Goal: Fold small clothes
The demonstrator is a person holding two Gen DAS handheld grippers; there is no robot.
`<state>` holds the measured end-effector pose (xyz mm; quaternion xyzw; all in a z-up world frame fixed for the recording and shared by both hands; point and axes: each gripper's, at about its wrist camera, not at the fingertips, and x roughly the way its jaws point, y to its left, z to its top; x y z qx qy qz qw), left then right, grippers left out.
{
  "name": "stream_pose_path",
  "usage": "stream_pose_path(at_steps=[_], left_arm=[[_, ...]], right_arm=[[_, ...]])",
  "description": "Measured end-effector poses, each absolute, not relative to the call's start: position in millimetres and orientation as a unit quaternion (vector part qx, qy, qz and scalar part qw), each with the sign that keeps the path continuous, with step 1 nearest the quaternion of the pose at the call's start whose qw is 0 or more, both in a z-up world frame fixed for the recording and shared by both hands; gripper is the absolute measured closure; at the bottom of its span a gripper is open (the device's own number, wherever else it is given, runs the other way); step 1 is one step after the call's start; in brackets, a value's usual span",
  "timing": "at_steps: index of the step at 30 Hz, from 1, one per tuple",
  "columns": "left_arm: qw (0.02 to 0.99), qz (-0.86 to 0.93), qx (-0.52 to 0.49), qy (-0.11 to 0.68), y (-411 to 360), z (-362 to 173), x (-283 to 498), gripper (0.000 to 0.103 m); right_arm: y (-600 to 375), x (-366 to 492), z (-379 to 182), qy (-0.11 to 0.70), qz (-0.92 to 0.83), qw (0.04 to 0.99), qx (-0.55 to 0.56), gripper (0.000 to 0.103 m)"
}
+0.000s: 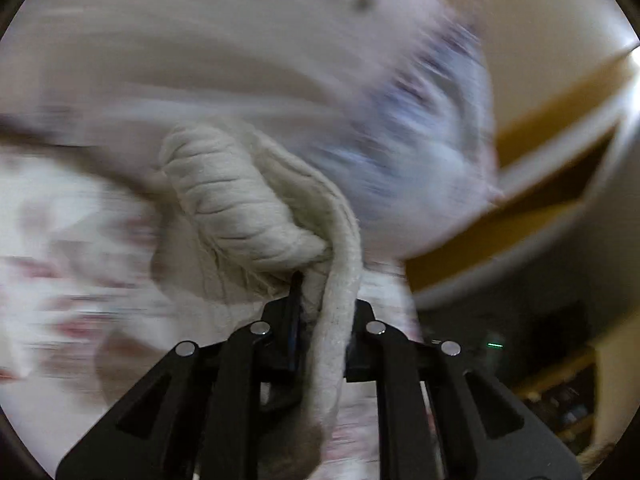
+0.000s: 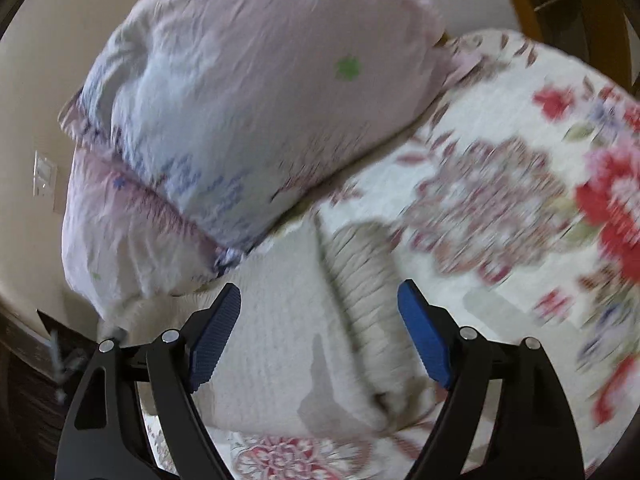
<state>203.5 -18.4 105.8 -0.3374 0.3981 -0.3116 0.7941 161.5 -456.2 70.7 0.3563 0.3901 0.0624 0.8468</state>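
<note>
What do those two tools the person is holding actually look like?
The left tool and the right tool are matte black, built from angular linkage arms with triangular cut-outs and round silver pivot pins. The right tool's fingers carry ribbed blue pads. No cables or markings show.

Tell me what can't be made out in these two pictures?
- Left wrist view: the left gripper fingertips, buried in the cream knit garment they pinch.
- Left wrist view: the pillow print, smeared by motion blur.
- Right wrist view: the garment's shape, cut off by the right gripper.
- Right wrist view: the floral bedspread edge, blurred.
</note>
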Motion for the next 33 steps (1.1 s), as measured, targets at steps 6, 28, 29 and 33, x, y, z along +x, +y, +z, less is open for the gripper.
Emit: stream_pose_path(at_steps=[6,28,29,33], left_arm=[[0.722,-0.399,-0.288,0.487,-199.1,88.4,221.4,0.084],[0.794,-0.268,-0.185,0.513,-138.8,37.4,218.2,0.067],[0.798,-0.283,-0.181,0.500,-124.6,51.6,210.8,0.068],[0.833,-0.262,-0.142,0.466,-74.2,76.0,189.6,0.062]], right_arm=[[-491.3,174.6,68.1,0.393,0.050,0.842,0.366,0.018],[-442.4,204.3,27.0,0.459,0.205,0.767,0.398,0.080],[-432.4,202.8,39.9,0.449,0.225,0.775,0.383,0.080],[-381.4,209.5,56.2,0.443,0.282,0.784,0.332,0.080]])
